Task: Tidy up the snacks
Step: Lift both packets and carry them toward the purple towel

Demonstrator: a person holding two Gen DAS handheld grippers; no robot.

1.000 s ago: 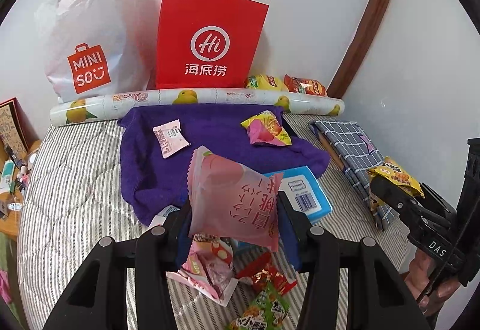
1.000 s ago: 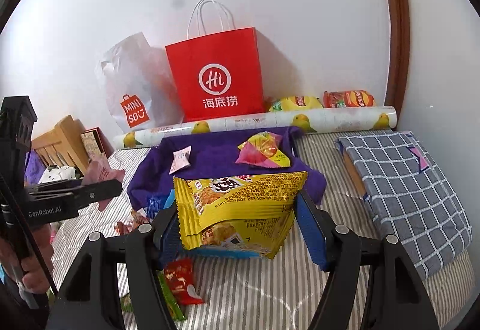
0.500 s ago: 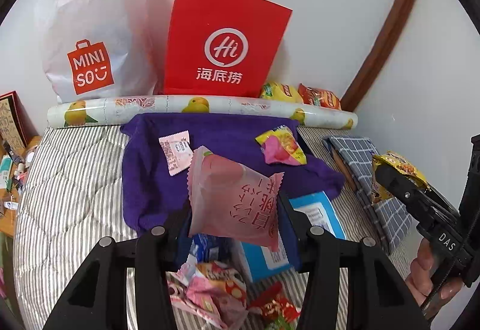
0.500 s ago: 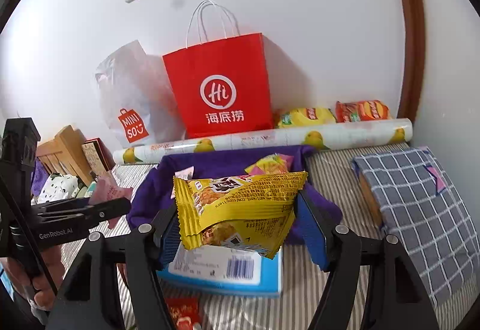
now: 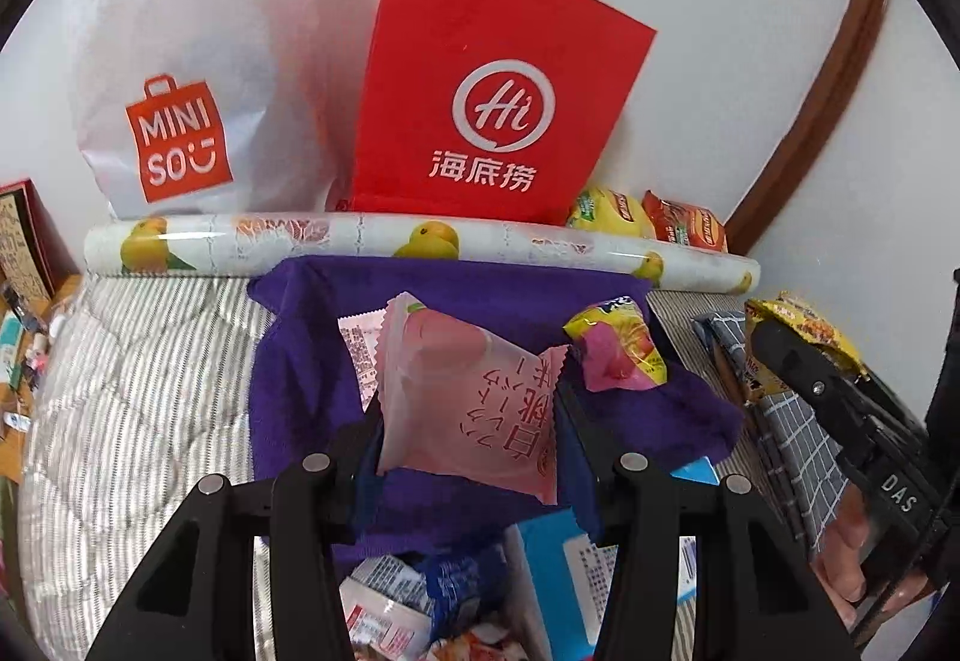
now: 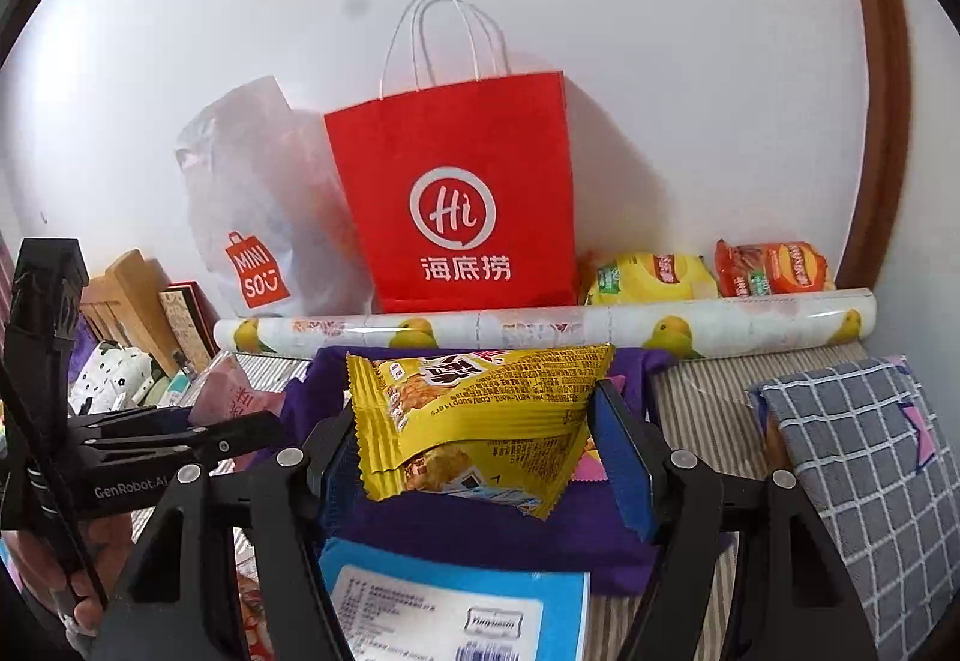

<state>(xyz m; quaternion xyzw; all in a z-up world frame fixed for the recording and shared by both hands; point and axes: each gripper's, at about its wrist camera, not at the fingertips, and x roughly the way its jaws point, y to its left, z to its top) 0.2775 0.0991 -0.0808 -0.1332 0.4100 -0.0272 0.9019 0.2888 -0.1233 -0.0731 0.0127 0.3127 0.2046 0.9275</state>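
My left gripper [image 5: 468, 421] is shut on a pink snack packet [image 5: 465, 406] and holds it above the purple cloth [image 5: 300, 397]. My right gripper [image 6: 480, 445] is shut on a yellow snack packet [image 6: 474, 409] and holds it above the same cloth [image 6: 480, 535]. A red paper bag [image 5: 492, 90] stands open against the wall, behind a rolled mat [image 5: 360, 241]. A yellow-pink packet [image 5: 618, 355] and a small pink sachet [image 5: 357, 343] lie on the cloth. The right gripper with its yellow packet shows at the right of the left wrist view [image 5: 798, 355].
A white Miniso bag [image 5: 180, 78] stands left of the red bag. Yellow and red chip bags [image 6: 708, 274] lie behind the roll. A blue box [image 6: 456, 607] and loose snacks [image 5: 414, 601] lie near me. A grey checked cloth [image 6: 864, 475] is on the right.
Both grippers have moved forward and up toward the red bag with their packets still held. The bags and roll look larger and nearer.
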